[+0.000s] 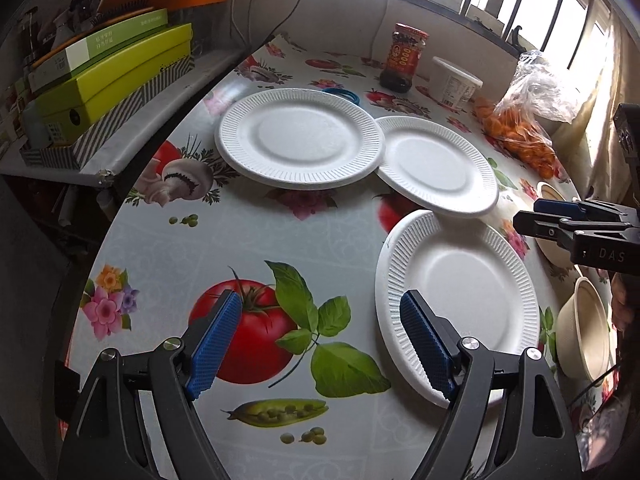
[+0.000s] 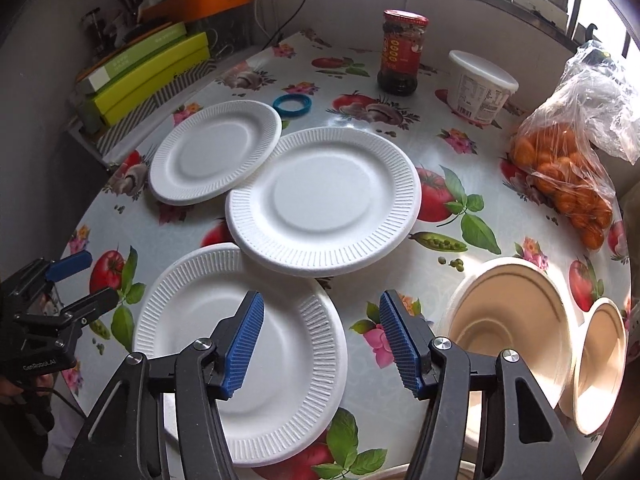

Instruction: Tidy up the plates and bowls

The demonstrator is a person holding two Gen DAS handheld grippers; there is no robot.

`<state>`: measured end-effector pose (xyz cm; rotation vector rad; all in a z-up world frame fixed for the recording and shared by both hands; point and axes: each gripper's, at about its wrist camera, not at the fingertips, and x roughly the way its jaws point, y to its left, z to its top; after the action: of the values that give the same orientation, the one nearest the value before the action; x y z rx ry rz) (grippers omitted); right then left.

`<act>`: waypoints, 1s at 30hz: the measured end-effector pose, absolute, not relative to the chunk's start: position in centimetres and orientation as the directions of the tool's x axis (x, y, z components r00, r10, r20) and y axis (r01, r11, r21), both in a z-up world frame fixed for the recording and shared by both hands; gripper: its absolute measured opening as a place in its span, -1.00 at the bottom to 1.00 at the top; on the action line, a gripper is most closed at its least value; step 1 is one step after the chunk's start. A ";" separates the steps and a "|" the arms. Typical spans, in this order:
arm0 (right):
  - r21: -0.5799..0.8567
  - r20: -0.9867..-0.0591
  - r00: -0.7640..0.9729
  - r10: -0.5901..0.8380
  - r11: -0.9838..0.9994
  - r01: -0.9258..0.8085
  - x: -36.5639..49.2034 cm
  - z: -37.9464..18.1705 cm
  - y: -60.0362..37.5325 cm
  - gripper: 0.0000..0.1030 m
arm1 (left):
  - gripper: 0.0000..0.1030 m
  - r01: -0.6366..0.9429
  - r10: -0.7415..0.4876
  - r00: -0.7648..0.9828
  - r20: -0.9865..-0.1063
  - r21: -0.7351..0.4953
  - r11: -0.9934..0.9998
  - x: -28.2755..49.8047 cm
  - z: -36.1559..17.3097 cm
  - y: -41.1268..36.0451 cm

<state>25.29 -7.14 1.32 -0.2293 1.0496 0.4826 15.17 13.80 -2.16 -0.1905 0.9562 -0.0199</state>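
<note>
Overhead, our right gripper hung half-open with nothing between its blue pads, poised over the near white plate's right rim. Our left gripper gaped wide and empty above the tablecloth. Beyond lay the middle plate, overlapped by the far plate. Two beige bowls sat beside them, right.

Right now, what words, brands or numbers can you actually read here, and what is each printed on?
"DAS": on the right gripper, cut off at the frame edge.
"GenRoboLAI", roughly: on the left gripper.
Red-lidded jar label, white tub print, green boxes: too small or blurred.
</note>
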 end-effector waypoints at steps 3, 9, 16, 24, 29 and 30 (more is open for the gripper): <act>0.050 -0.887 0.383 0.259 0.877 -0.479 25.7 0.6 -7.2 0.18 | 0.59 -0.044 -0.154 0.559 -0.815 -0.214 0.976 15.3 -2.7 13.2; 0.029 -0.909 0.346 0.233 0.863 -0.505 25.9 -0.7 -6.4 0.09 | 0.43 -0.009 -0.198 0.516 -0.833 -0.236 0.972 15.2 -3.9 11.8; 0.036 -0.920 0.318 0.228 0.859 -0.510 26.4 -1.7 -6.1 -0.11 | 0.25 0.010 -0.221 0.514 -0.829 -0.252 0.968 14.8 -3.9 11.0; 0.067 -0.926 0.284 0.250 0.847 -0.527 26.0 -2.1 -5.6 -0.52 | -0.03 0.009 -0.232 0.511 -0.828 -0.265 0.964 14.6 -3.9 10.8; 0.102 -0.926 0.255 0.278 0.835 -0.541 25.3 -2.0 -4.7 -0.54 | -0.04 -0.002 -0.233 0.516 -0.824 -0.274 0.962 14.0 -3.9 11.4; 0.108 -0.927 0.249 0.282 0.834 -0.540 25.2 -2.1 -4.5 -0.54 | -0.04 -0.007 -0.231 0.518 -0.823 -0.274 0.962 13.9 -3.9 11.6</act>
<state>25.17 -4.47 -2.09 -0.2524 1.1955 0.5677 13.89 11.56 -3.90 -0.2564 1.0201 -0.1360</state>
